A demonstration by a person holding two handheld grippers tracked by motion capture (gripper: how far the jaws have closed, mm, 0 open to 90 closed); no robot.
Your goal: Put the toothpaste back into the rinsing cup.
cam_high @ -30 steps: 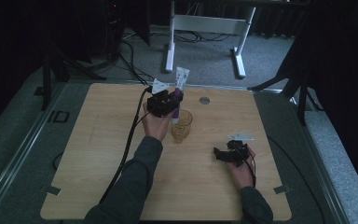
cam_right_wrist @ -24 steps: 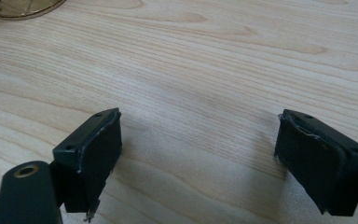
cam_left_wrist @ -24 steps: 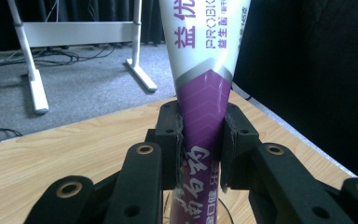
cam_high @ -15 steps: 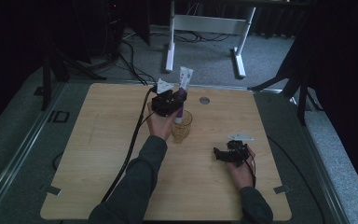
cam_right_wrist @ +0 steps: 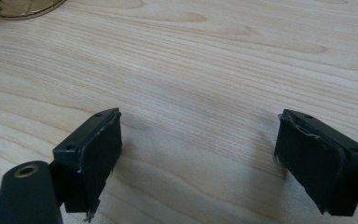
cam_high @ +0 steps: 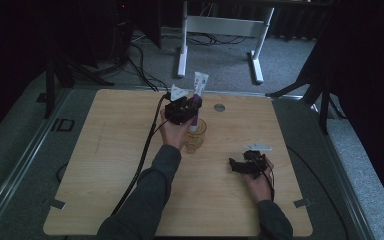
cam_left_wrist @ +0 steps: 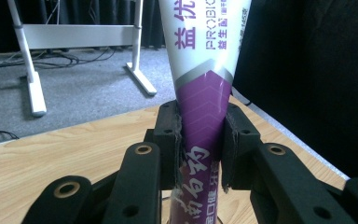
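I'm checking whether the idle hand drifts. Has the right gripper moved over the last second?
No. The right gripper sits at the same spot on the table, equally far from the cup and the table's right edge, jaws open.

Tube (cam_high: 198, 95) stands upright in cup (cam_high: 195, 135) mid-table (cam_high: 105, 165), left gripper (cam_high: 192, 105) on it; right gripper (cam_high: 234, 167) well apart, front-right
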